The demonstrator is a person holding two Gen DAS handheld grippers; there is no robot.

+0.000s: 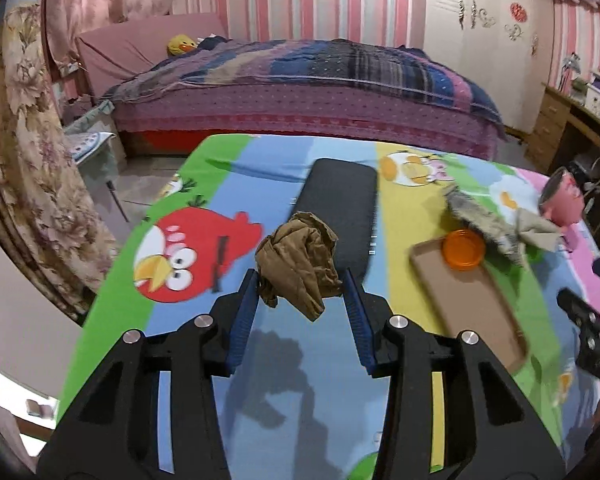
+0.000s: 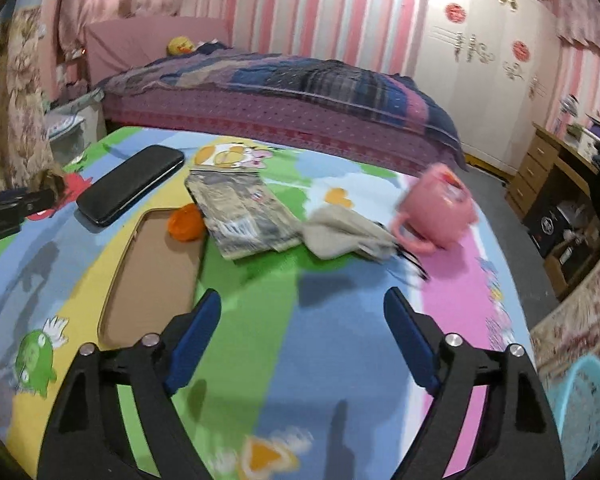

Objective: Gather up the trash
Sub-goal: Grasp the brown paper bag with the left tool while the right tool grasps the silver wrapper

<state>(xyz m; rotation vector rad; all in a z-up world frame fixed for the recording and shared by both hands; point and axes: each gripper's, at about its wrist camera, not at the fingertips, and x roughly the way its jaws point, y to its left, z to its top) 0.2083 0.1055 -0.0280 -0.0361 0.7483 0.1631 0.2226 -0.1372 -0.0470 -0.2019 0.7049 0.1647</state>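
Observation:
My left gripper [image 1: 300, 278] is shut on a crumpled brown paper wad [image 1: 296, 256], held a little above the cartoon-print tablecloth [image 1: 188, 248], where it casts a shadow. At the left edge of the right wrist view, the same wad [image 2: 54, 179] shows at the left gripper's tip. My right gripper [image 2: 302, 298] stands open over bare cloth, nothing between its fingers. Beyond it lie a grey foil packet [image 2: 240, 212], a crumpled beige tissue [image 2: 340, 232] and an orange cap [image 2: 186, 222] at the end of a brown tray [image 2: 156, 276].
A black case [image 1: 336, 200] lies behind the wad. A pink mug [image 2: 436, 212] lies tipped at the table's right side. A light blue basket [image 2: 580, 400] stands on the floor off the right edge. A bed [image 1: 300, 92] fills the background.

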